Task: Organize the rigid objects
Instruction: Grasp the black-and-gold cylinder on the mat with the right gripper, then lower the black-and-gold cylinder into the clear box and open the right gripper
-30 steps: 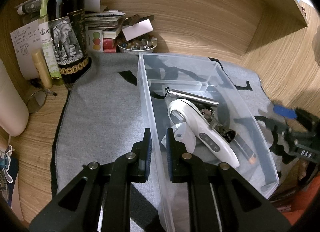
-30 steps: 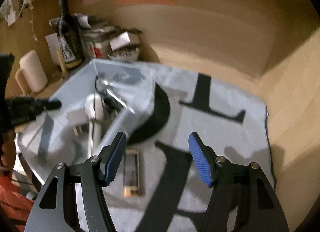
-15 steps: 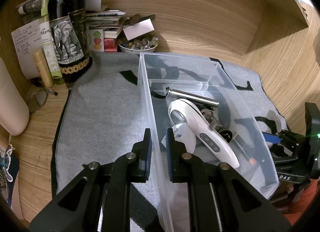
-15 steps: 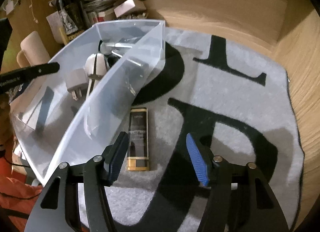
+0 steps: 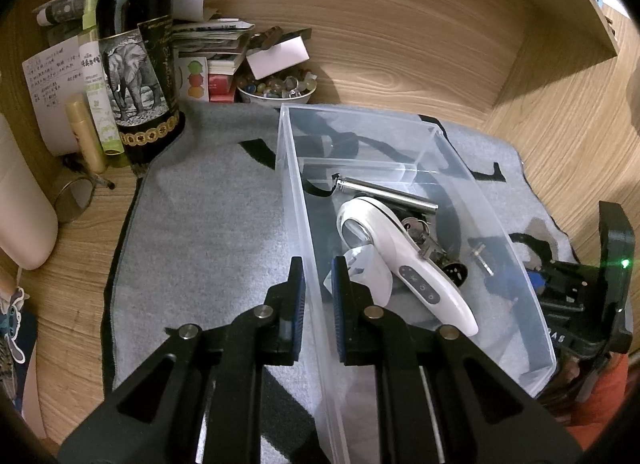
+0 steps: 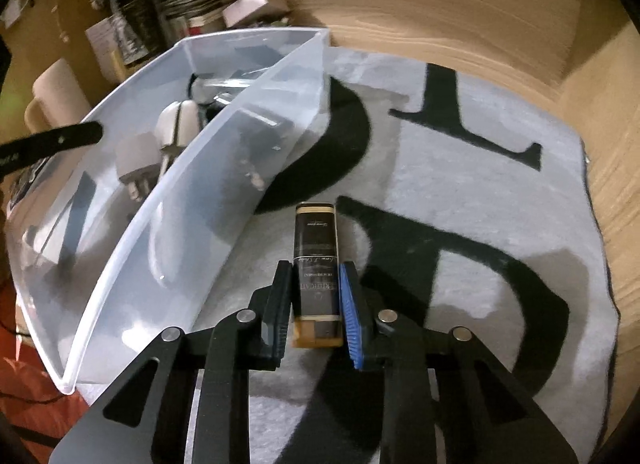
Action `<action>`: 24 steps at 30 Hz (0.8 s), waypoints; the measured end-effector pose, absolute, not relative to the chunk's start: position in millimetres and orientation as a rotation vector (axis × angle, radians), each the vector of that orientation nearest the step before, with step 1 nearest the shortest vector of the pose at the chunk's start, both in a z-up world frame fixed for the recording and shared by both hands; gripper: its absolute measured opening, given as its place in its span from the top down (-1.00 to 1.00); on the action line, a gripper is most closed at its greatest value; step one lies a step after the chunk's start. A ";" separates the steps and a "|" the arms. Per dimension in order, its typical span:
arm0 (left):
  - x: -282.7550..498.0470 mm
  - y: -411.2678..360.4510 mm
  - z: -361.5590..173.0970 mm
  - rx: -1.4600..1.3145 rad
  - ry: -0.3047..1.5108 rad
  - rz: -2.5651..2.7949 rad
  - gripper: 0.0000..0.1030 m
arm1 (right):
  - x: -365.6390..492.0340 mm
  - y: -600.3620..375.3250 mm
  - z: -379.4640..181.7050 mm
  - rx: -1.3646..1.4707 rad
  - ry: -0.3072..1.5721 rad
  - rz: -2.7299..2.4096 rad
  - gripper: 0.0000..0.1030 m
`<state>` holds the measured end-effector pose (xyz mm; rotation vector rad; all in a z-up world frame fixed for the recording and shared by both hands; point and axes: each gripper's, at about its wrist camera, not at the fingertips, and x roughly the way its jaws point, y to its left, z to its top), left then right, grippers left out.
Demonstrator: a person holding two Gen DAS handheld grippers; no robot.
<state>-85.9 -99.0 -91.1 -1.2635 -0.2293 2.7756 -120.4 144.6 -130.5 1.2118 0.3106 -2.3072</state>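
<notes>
1. The bin point(image 5: 416, 136) wall is pinched by the left claw point(image 5: 317, 276).
2. The black box point(image 6: 316, 260), on the mat point(image 6: 500, 192) beside the bin, is clamped by the right claw point(image 6: 316, 296).
3. It should be lifted level, clear of the rim.

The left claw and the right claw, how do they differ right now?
The left claw straddles the clear bin's side wall, one finger outside, one inside; the right claw is outside the bin, over the grey mat. The left grips the wall; the right is closed on a black and gold box. Both have narrow gaps.
</notes>
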 end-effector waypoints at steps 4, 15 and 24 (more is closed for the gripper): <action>-86.0 -99.1 -91.1 -1.264 -0.228 2.775 0.77 | -121.0 147.7 -118.2 1.169 0.298 -2.346 0.58; -84.1 -98.4 -92.3 -1.258 -0.236 2.776 0.77 | -116.6 140.2 -72.1 0.991 0.306 -2.430 0.58; -83.5 -96.8 -92.8 -1.255 -0.238 2.776 0.77 | -117.9 108.4 -44.5 0.837 0.304 -2.376 0.58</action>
